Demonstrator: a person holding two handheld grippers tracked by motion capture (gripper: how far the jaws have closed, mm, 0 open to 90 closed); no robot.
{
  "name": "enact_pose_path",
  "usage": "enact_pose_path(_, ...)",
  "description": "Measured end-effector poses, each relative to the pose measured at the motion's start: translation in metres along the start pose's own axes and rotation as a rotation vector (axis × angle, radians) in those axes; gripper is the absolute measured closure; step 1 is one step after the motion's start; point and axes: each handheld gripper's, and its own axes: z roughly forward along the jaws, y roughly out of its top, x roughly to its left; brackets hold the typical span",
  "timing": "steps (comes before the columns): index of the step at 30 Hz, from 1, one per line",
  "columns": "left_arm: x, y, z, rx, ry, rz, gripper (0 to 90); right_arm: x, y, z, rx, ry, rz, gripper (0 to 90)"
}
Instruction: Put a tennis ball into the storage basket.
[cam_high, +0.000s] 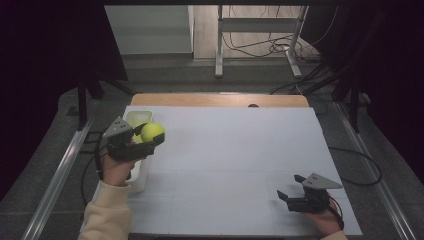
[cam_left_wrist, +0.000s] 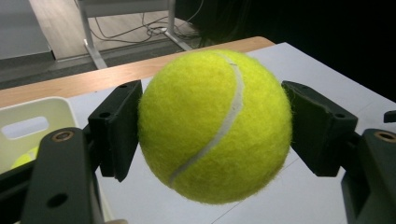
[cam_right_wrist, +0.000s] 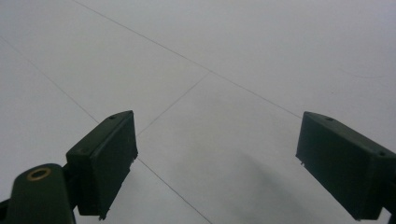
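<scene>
A yellow-green tennis ball (cam_high: 152, 132) (cam_left_wrist: 212, 126) is held above the table, with my left gripper (cam_high: 150, 137) (cam_left_wrist: 212, 130) shut on it, a jaw on each side. This happens at the right rim of a white bin (cam_high: 136, 120) (cam_left_wrist: 28, 112) on the table's left side. Part of another yellow ball (cam_left_wrist: 22, 158) lies inside the bin. My right gripper (cam_high: 292, 189) (cam_right_wrist: 217, 163) rests low over the white table surface (cam_high: 240, 150) at the front right, open, with nothing between its jaws.
A wooden table edge (cam_high: 220, 100) runs along the back of the white surface. Beyond it on the floor stand a metal frame (cam_high: 260, 30) and loose cables (cam_high: 260, 47). Metal rails (cam_high: 60, 170) flank the table.
</scene>
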Motion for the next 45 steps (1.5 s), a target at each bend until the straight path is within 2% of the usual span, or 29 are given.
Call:
enact_pose_path(27, 0.010, -0.002, -0.006, -0.001, 0.045, -0.009, 25.5, 0.000, 0.000, -0.001, -0.003, -0.002, 0.000, 12.9)
enact_pose_path(45, 0.024, -0.008, -0.015, 0.012, 0.121, -0.028, 25.5, 0.000, 0.000, 0.000, -0.003, -0.003, 0.001, 12.9)
